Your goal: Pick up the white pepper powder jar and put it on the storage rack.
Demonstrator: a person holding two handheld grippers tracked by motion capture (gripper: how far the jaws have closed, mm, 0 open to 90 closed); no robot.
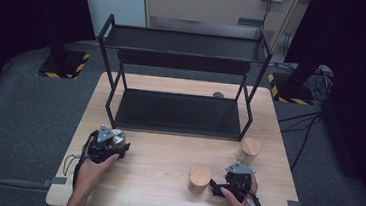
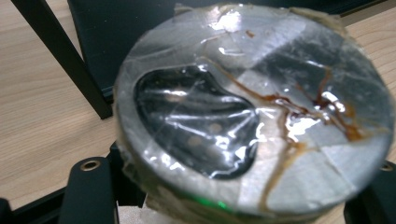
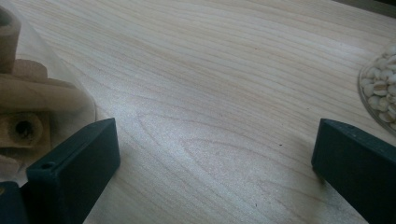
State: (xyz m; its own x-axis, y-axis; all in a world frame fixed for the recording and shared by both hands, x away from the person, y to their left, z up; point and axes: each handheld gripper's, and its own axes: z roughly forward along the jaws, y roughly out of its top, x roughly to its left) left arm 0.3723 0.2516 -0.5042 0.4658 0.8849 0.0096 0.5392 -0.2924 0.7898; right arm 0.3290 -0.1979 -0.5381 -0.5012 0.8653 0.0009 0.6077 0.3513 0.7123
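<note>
My left gripper [image 1: 112,143] sits at the table's left, just in front of the rack, shut on a jar [image 1: 119,137]. In the left gripper view the jar's round grey lid [image 2: 252,107] is covered in clear tape with brown streaks, and a black finger [image 2: 88,186] stands at each side of it. My right gripper [image 1: 232,180] rests low at the front right, open, with bare wood between its fingers [image 3: 74,172]. A glass jar of pale pasta shapes [image 3: 23,107] is just outside its left jaw, and a jar of pale nuts [image 3: 380,91] lies beyond its right jaw.
A black two-shelf metal rack [image 1: 177,113] takes up the back half of the wooden table [image 1: 159,181]. Two jars with wooden lids stand at the right, one [image 1: 199,177] near the front and one [image 1: 250,149] by the rack's right leg.
</note>
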